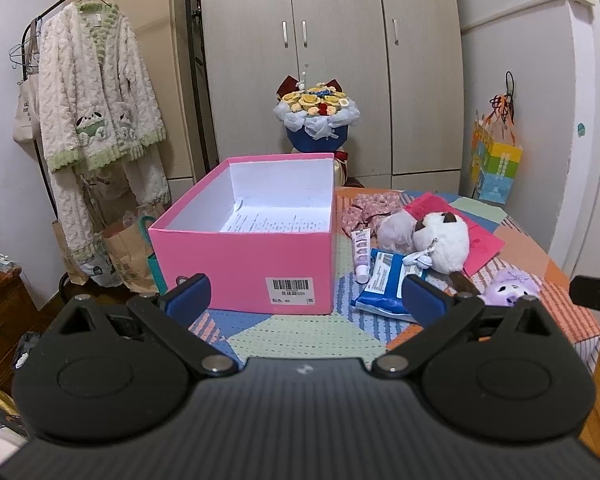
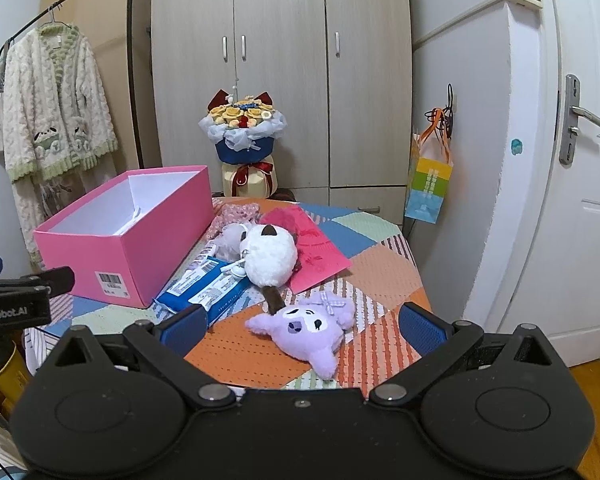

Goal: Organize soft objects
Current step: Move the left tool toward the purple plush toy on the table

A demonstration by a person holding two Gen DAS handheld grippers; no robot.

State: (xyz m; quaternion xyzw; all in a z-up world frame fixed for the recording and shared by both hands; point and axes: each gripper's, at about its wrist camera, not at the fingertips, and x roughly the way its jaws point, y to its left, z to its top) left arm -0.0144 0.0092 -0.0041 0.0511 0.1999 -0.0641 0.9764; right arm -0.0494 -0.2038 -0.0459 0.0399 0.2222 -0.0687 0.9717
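while both the left gripper and right gripper hang spread apart and hold nothing, the fluffy lilac plush toy and white round plush cat lie on the patchwork table beside the open pink cardboard box, which holds only paper; sorting seems unstarted.

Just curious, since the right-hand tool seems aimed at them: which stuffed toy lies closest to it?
The purple plush, lying right in front of the open jaws. The white plush with brown ears sits farther back, beside the pink box.
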